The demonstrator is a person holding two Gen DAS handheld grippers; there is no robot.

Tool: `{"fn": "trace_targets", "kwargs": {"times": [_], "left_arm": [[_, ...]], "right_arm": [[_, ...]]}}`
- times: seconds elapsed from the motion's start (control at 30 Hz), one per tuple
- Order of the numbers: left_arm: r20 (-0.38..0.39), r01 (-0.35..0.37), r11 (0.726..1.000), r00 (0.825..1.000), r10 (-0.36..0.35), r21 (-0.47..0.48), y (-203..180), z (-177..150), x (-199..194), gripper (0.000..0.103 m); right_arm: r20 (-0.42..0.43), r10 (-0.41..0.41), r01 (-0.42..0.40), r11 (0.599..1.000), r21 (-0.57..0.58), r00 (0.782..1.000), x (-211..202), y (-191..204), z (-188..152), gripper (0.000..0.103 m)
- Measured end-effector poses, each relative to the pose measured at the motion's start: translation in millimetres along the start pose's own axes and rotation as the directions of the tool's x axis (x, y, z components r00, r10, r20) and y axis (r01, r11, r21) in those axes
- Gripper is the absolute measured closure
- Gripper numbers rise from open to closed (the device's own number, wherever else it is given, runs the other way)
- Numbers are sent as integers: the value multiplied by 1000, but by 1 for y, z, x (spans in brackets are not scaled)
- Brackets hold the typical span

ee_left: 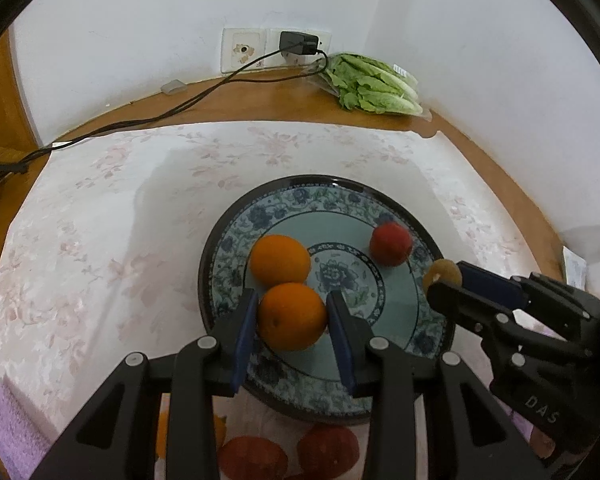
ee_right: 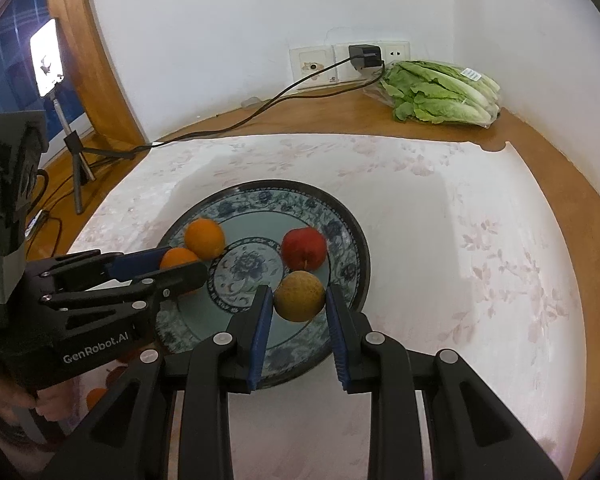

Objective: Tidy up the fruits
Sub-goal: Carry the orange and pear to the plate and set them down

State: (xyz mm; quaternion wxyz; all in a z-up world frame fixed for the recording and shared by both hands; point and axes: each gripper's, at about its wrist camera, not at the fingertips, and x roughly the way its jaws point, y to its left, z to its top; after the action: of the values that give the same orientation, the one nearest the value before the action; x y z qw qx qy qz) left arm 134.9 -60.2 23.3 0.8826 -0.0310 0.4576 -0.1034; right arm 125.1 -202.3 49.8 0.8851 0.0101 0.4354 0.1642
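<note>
Left tool (ee_left: pixel 292 312) (marked "GenRobot.AI") clamps an orange (ee_left: pixel 292 317); right tool (ee_right: pixel 298 308), "DAS", grips a yellow-brown fruit (ee_right: pixel 299 296).

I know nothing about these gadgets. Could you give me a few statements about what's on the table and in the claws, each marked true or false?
1. The left gripper holds an orange. True.
2. The right gripper is empty. False: it holds a yellow-brown fruit.
3. A red apple lies on the plate. True.
4. The lettuce lies on the plate. False: it lies by the wall.
5. A second orange is on the plate. True.
</note>
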Motion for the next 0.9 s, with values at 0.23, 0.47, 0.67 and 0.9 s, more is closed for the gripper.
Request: {"fn": "trace_targets", "kwargs": {"times": [0.23, 0.47, 0.67, 0.9], "left_arm": [[27, -2, 1000, 1000, 2, 14, -1, 6, 6, 66], [39, 1, 1000, 999, -2, 23, -2, 7, 9, 66], [38, 2, 1000, 999, -3, 28, -3, 8, 11, 65], [39, 1, 1000, 999, -2, 27, -3, 8, 11, 65]], "right_arm": [[6, -11, 11, 1000, 0, 1000, 10, -5, 4, 74], [5, -12, 12, 1000, 1, 1000, 18, -8, 5, 74], [3, -12, 12, 1000, 8, 1000, 25, -10, 5, 74], [3, -13, 13, 1000, 10, 1000, 25, -11, 5, 74]]}}
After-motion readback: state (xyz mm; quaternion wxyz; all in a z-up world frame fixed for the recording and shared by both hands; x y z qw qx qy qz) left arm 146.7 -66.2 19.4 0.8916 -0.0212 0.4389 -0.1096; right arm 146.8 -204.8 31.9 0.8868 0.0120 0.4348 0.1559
